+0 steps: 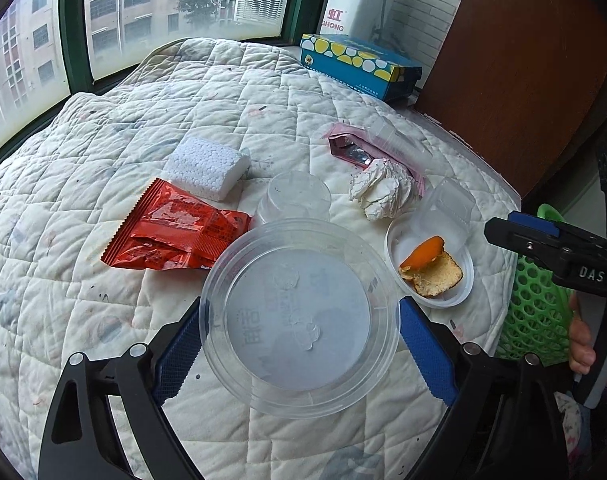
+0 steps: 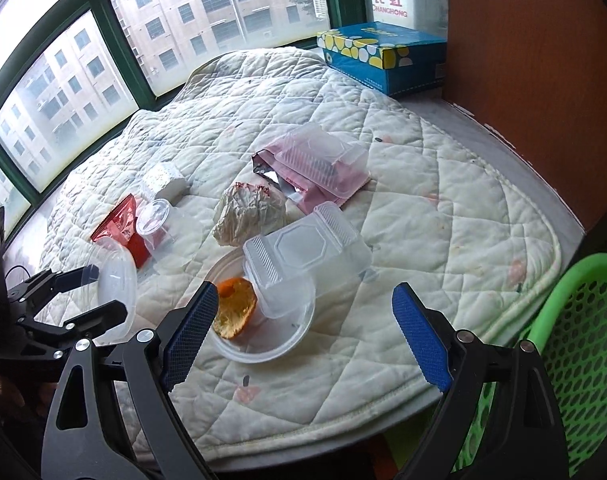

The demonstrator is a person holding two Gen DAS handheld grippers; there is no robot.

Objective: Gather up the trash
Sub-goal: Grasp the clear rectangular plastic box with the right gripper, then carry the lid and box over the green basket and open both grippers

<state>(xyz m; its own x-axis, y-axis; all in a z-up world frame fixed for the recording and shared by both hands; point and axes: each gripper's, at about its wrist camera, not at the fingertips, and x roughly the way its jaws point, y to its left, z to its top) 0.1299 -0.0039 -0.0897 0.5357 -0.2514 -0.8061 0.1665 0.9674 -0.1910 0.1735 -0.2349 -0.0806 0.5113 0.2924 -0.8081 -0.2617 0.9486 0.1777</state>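
A quilt-covered bench is lying bare toward its right edge, just beside a green mesh basket. The left hand-held gripper is pinching a clear round lid by its rim. The right hand-held gripper, spread and holding nothing, is hovering over a white bowl of orange peel, with a red wrapper, crumpled tissue and clear tubs crowding behind.
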